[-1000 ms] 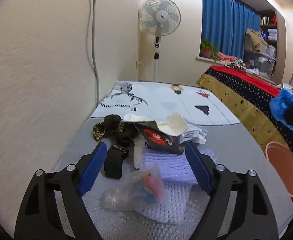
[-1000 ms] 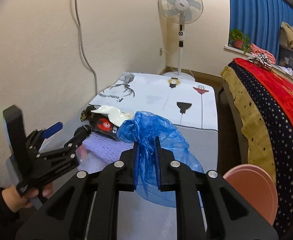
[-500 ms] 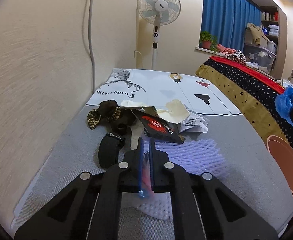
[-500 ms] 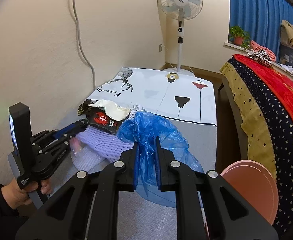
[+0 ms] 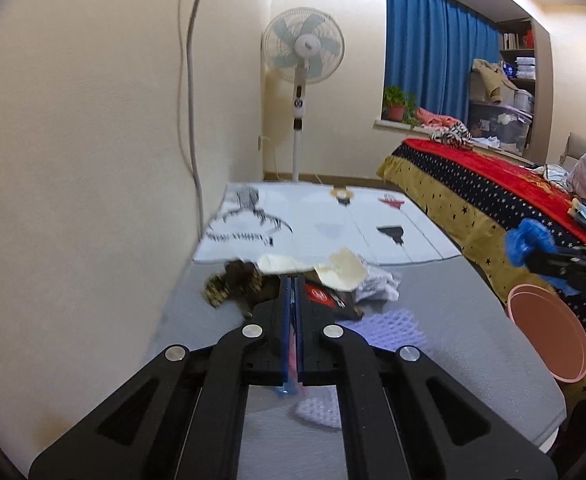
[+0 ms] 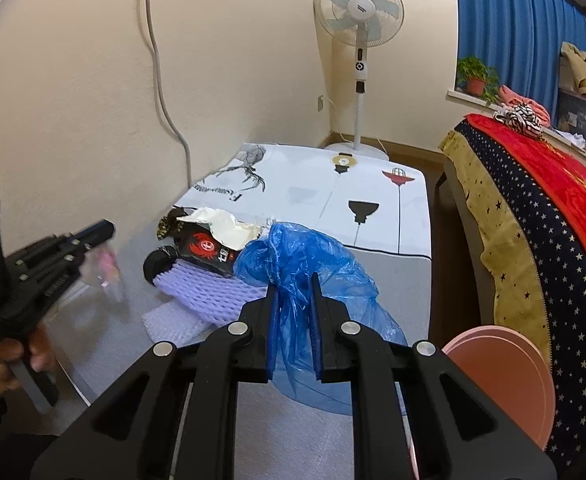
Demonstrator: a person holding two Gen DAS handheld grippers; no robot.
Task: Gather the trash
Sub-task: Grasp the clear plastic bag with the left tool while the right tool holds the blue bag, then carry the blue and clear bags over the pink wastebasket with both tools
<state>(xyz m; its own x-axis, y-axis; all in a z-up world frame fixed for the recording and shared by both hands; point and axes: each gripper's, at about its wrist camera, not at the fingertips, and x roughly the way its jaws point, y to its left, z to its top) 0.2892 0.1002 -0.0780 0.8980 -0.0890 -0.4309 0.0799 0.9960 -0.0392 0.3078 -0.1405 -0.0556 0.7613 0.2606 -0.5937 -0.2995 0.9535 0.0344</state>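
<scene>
My left gripper (image 5: 292, 280) is shut on a small clear plastic bag (image 5: 290, 385) with pink scraps inside. In the right wrist view that clear bag (image 6: 103, 270) hangs below the left gripper (image 6: 107, 230), clear of the grey mat. My right gripper (image 6: 294, 284) is shut on a crumpled blue plastic bag (image 6: 313, 256), which drapes down onto the mat. The rest of the trash lies in a pile by the wall: a black wrapper with a red crab logo (image 6: 209, 250), purple foam netting (image 6: 209, 288), torn white paper (image 6: 229, 226) and a black roll (image 6: 158, 264).
A wall with a hanging cable (image 6: 161, 92) runs along the left. A pink round basin (image 6: 501, 380) leans against the bed with the star-patterned blanket (image 6: 533, 248) on the right. A printed white mat (image 6: 325, 184) and a standing fan (image 6: 359, 8) lie beyond the pile.
My left gripper closed on the clear plastic bag and lifted it off the foam netting. The right gripper kept still, holding the blue bag.
</scene>
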